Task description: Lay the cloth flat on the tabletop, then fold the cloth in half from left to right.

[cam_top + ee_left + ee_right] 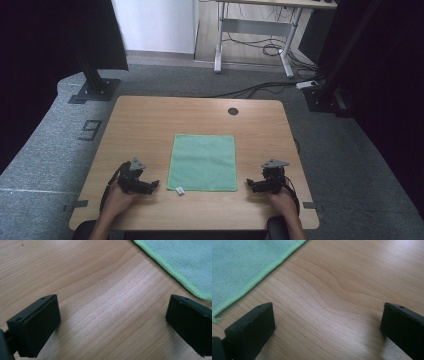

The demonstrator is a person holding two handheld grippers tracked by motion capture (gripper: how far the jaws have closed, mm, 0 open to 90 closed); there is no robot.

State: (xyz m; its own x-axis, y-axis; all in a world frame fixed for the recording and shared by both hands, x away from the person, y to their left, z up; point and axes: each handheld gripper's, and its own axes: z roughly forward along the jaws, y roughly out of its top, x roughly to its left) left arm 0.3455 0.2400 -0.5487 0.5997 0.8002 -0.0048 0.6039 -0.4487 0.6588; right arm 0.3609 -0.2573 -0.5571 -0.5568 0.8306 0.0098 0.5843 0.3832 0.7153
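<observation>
Cloth was the thing at hand: a square, light green microfibre cloth (202,162) lay flat on the rectangular light wooden table (150,115), centred between its left and right edges and nearer the near edge than the far one. A small white tag (180,189) stuck out at the cloth's near left corner. The left gripper (150,186) rested low over the table near the near edge, just left of the cloth and apart from it, with the person's left hand (117,199) behind it. In the left gripper view its two black jaws stood spread wide with bare wood between them, and the cloth's green hemmed edge (175,272) ran across the upper right, clear of both jaws. The right gripper (252,185) sat at the matching spot just right of the cloth, held by the person's right hand (282,200). In the right gripper view its jaws were likewise spread wide over bare wood, holding nothing, with the cloth's corner (217,319) near the left jaw but not touching it. A round dark hole (233,111) marked the table near its far edge.
</observation>
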